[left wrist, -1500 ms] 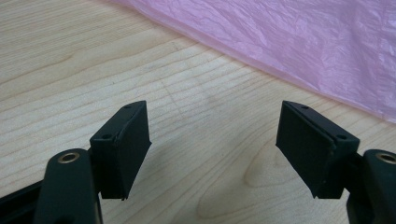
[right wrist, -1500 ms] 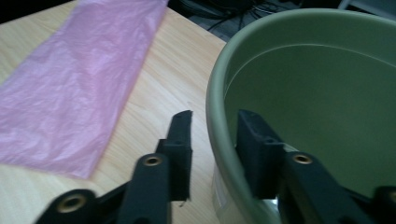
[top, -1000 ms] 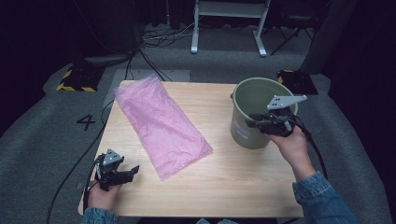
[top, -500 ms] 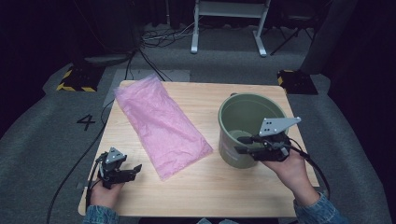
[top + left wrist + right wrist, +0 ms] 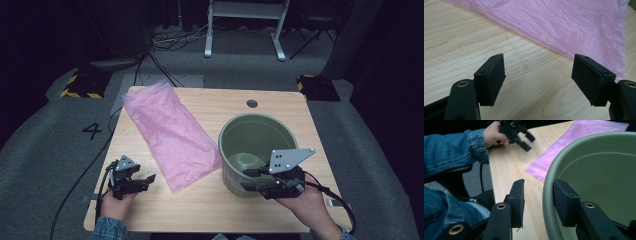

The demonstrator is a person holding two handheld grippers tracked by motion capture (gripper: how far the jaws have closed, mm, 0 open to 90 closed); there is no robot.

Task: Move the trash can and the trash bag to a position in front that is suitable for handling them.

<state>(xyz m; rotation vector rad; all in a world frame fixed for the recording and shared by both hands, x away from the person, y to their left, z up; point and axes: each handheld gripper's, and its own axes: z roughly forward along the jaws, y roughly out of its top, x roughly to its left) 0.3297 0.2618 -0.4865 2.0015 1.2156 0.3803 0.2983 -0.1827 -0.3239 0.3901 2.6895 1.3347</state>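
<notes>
A round olive-green plastic bucket point(image 5: 252, 150) stands upright on the pale wooden table point(image 5: 280, 107), toward its right near part, and its rim touches the near right corner of a flat, crinkled pink plastic bag point(image 5: 170, 132) that lies slantwise from the far left corner toward the middle. The bucket holds nothing; its bare green floor shows in the high view. The right gripper point(image 5: 252, 181) sits at the near side of the bucket with its jaws astride the rim: in the right gripper view one black pad point(image 5: 517, 200) stands outside the wall with a gap of table showing between it and the rim, the other inside and close against the wall. These jaws have just been opening, and the outer pad no longer presses the rim, so the bucket is between them but not squeezed. The left gripper point(image 5: 145, 181) rests low at the near left of the table, jaws spread wide over bare wood, nothing between them, the bag's edge just beyond
</notes>
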